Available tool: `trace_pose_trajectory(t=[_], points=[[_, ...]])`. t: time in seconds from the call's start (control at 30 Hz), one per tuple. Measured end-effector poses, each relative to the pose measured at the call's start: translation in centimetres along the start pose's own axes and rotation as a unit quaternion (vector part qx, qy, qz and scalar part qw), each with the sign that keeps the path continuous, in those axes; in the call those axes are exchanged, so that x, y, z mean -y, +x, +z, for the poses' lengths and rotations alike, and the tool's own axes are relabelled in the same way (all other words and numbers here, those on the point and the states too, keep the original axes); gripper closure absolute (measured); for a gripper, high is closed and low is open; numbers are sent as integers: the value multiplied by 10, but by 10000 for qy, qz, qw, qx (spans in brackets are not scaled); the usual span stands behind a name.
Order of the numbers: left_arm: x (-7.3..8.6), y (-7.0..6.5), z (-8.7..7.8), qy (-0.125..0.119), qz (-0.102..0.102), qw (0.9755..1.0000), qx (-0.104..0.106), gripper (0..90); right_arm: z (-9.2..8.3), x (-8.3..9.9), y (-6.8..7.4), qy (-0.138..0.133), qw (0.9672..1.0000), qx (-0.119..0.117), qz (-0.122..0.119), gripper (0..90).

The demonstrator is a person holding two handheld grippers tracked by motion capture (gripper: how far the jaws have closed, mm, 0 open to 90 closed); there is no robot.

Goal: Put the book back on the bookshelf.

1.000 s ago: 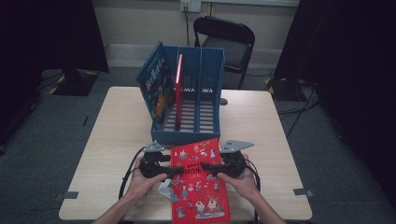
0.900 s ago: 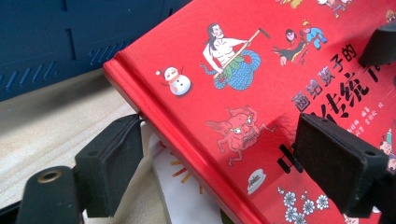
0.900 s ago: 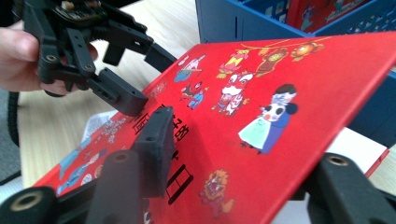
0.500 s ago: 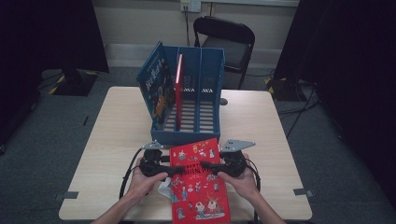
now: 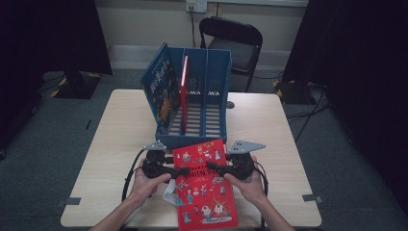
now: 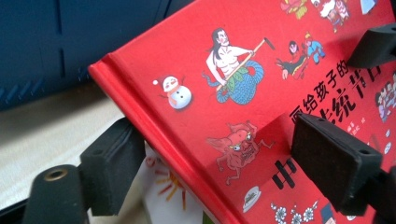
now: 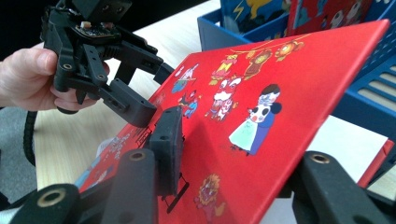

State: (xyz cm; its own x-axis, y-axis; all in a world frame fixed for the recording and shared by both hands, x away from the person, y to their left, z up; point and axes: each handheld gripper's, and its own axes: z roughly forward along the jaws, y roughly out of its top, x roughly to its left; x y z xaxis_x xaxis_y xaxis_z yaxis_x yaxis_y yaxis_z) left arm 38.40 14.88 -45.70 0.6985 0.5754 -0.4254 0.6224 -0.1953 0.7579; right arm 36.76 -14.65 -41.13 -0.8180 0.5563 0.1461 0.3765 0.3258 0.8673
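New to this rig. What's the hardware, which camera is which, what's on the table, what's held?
No robot arm: a person holds a two-jaw handheld gripper in each hand. One picture looks down from above the table; the other two come from cameras riding on each gripper.

On the table stands a blue file rack with books upright in it. In front, the left gripper and right gripper straddle opposite edges of a red picture book, which is tilted up. The right gripper's fingers have just been closing around the book; a firm grip can't be confirmed.
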Motion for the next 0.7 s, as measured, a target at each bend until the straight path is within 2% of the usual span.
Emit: trace_pose_trajectory(t=[0.27,0.33,0.57,0.7], points=[[-3,-4,-9,-165,105,9998,21,274,-7,-3,1,-98,9999,-53,4,579],[-4,-5,-12,-225,127,9996,83,287,-9,-4,1,-135,9999,-52,41,580],[-9,-11,-19,-358,260,9989,182,316,-17,-9,-4,-338,9990,-140,237,590],[-12,-13,-21,-401,286,9986,180,320,-20,-12,-4,-409,9989,-106,202,590]])
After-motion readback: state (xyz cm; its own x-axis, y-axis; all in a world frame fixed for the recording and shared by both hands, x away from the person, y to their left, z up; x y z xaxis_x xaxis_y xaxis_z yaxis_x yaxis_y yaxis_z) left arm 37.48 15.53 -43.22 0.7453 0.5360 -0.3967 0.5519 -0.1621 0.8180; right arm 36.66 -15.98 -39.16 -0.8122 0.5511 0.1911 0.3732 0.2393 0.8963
